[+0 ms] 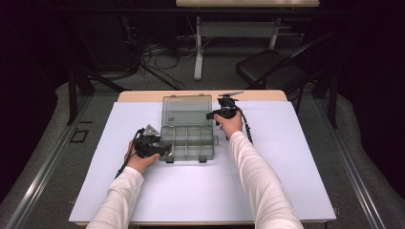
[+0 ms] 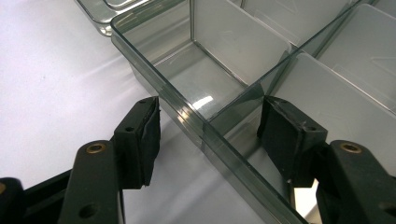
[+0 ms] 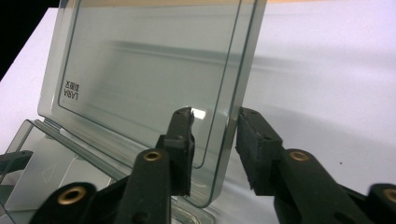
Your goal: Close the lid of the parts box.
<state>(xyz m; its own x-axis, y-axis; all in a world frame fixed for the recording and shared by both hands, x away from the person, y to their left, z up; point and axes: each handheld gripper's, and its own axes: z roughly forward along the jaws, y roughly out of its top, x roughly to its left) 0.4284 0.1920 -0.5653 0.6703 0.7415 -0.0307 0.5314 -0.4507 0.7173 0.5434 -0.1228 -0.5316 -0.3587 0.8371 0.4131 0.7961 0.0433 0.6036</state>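
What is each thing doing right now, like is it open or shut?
Clear grey plastic compartment box: open, compartments look empty.
Clear hinged lid: raised upright, its side edge between the right tool's jaws.
Left tool: open, straddling the box's side wall, pads not pressing.
Right tool: open around the lid's edge, not pressing it.

The lid [image 3: 149,84] has its top edge cut off.

My sleeves [image 1: 258,181] are white and long, reaching to both wrists. My left claw [image 2: 208,140] and right claw [image 3: 215,149] are matte black, each jaw faced with a dark, scuffed pad [image 2: 280,135] and pinned with brass-coloured rivets [image 3: 152,155]. A black cable [image 1: 247,128] trails from the right one; a grey plate, I think, tops the left.
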